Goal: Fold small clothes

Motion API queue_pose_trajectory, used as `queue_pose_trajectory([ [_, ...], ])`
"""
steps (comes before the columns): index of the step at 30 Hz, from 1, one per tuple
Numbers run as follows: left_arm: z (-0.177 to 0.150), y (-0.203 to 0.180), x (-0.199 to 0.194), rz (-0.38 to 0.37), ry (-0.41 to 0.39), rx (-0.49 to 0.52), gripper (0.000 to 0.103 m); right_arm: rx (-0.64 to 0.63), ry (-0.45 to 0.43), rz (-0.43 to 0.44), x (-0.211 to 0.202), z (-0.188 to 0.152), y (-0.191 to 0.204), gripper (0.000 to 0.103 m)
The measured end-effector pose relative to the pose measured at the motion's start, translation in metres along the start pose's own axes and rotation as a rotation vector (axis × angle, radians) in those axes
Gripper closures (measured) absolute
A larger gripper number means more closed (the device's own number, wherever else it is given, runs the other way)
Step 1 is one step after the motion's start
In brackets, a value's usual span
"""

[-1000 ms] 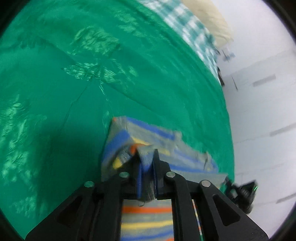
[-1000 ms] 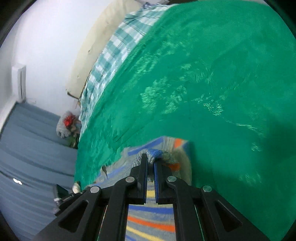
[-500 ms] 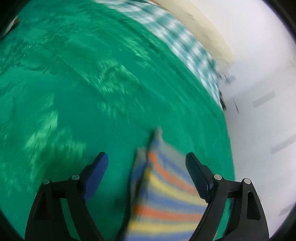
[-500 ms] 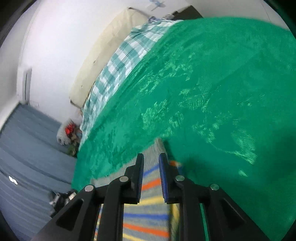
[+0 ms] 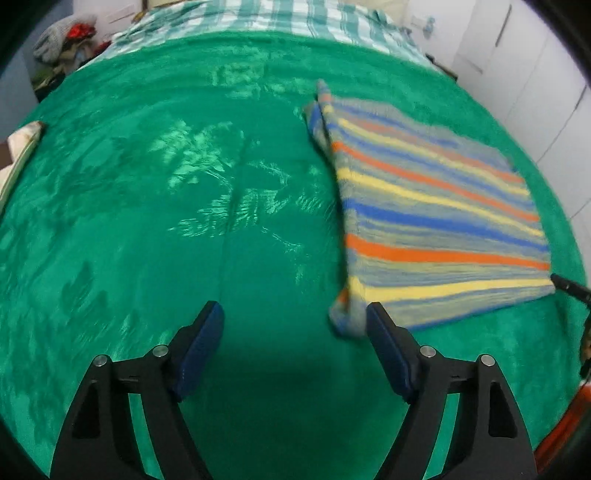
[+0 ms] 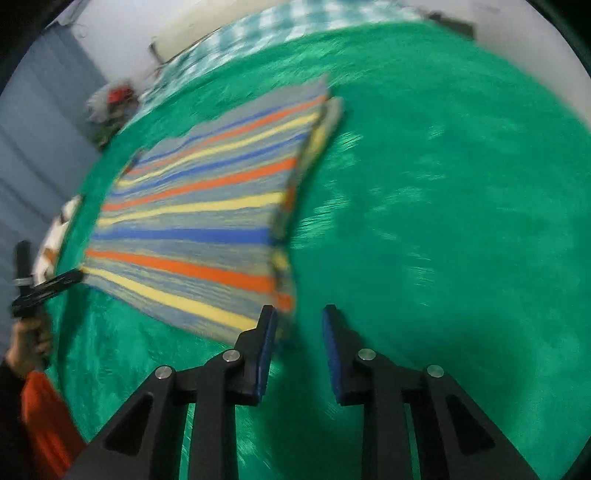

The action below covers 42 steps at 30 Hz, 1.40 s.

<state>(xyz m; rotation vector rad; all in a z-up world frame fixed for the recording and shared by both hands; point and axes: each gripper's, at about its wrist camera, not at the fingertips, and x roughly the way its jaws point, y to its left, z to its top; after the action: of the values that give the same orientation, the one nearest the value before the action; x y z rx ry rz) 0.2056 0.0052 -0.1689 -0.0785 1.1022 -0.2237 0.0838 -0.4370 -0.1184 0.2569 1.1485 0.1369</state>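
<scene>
While both grippers hang over a bed covered by a green blanket (image 5: pixel 155 236), a small striped garment (image 5: pixel 436 221) lies flat on it, folded into a neat rectangle with layered edges along one side. It has bands of grey, blue, orange and yellow.

Seen from the left wrist, the left gripper (image 5: pixel 295 332) has its jaws wide apart and easing inward slightly, with only bare blanket between them. The garment sits ahead and to the right of it, its near corner just beside the right-hand finger without being pinched.

Seen from the right wrist, the right gripper (image 6: pixel 299 332) has its jaws partly apart and opening. Nothing is clamped between them. The garment (image 6: pixel 207 206) lies ahead and to the left, its near corner just beyond the left-hand finger.

At the far left of that view a hand (image 6: pixel 29 343) in an orange sleeve holds the other tool beside the garment's opposite edge. So the two grippers flank the garment, one at each near corner.

Both probably stand off the cloth because a fold has just been laid down and let go. A checked sheet (image 5: pixel 280 14) shows beyond the blanket.
</scene>
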Motion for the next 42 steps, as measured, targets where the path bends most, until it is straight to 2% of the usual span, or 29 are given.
queue_pose_trajectory([
  [5, 0.005, -0.023, -0.024, -0.040, -0.101, -0.015, 0.017, -0.104, -0.141, 0.092, -0.040, 0.003, 0.045, 0.076],
  [8, 0.001, -0.038, -0.022, -0.082, -0.082, -0.027, 0.017, -0.110, -0.109, 0.164, -0.023, 0.001, 0.054, 0.076],
  [10, -0.005, -0.057, -0.022, -0.075, -0.069, 0.020, 0.017, -0.109, -0.055, 0.094, 0.001, -0.008, 0.047, 0.076],
  [11, -0.007, -0.064, -0.022, -0.069, -0.066, 0.046, 0.017, -0.111, -0.027, 0.044, 0.010, -0.017, 0.041, 0.080],
  [14, -0.021, -0.083, -0.028, -0.049, -0.055, 0.137, 0.017, -0.042, -0.074, 0.085, 0.001, -0.036, 0.017, 0.084],
  [15, -0.025, -0.093, -0.028, -0.041, -0.049, 0.163, 0.017, -0.033, -0.078, 0.070, -0.003, -0.038, 0.016, 0.080],
  [17, -0.027, -0.104, -0.027, -0.027, -0.037, 0.184, 0.017, -0.006, -0.085, 0.016, -0.013, -0.048, 0.006, 0.080],
  [18, -0.027, -0.109, -0.028, -0.016, -0.033, 0.191, 0.017, 0.017, -0.108, 0.028, -0.019, -0.054, 0.002, 0.076],
  [19, -0.028, -0.113, -0.028, -0.010, -0.034, 0.195, 0.017, 0.044, -0.136, 0.035, -0.025, -0.061, -0.002, 0.071],
  [20, -0.028, -0.118, -0.029, -0.003, -0.037, 0.200, 0.017, 0.070, -0.164, 0.041, -0.031, -0.069, -0.008, 0.057],
  [21, -0.028, -0.123, -0.029, 0.002, -0.042, 0.206, 0.017, 0.096, -0.199, 0.044, -0.040, -0.080, -0.014, 0.050],
  [24, -0.029, -0.135, -0.031, 0.020, -0.056, 0.232, 0.017, 0.134, -0.220, 0.048, -0.049, -0.087, -0.019, 0.049],
  [33, -0.033, -0.155, -0.031, 0.086, -0.054, 0.294, 0.017, 0.141, -0.222, 0.049, -0.042, -0.076, -0.016, 0.045],
  [42, -0.036, -0.168, -0.029, 0.100, -0.045, 0.322, 0.017, 0.160, -0.222, 0.070, -0.040, -0.074, -0.018, 0.045],
])
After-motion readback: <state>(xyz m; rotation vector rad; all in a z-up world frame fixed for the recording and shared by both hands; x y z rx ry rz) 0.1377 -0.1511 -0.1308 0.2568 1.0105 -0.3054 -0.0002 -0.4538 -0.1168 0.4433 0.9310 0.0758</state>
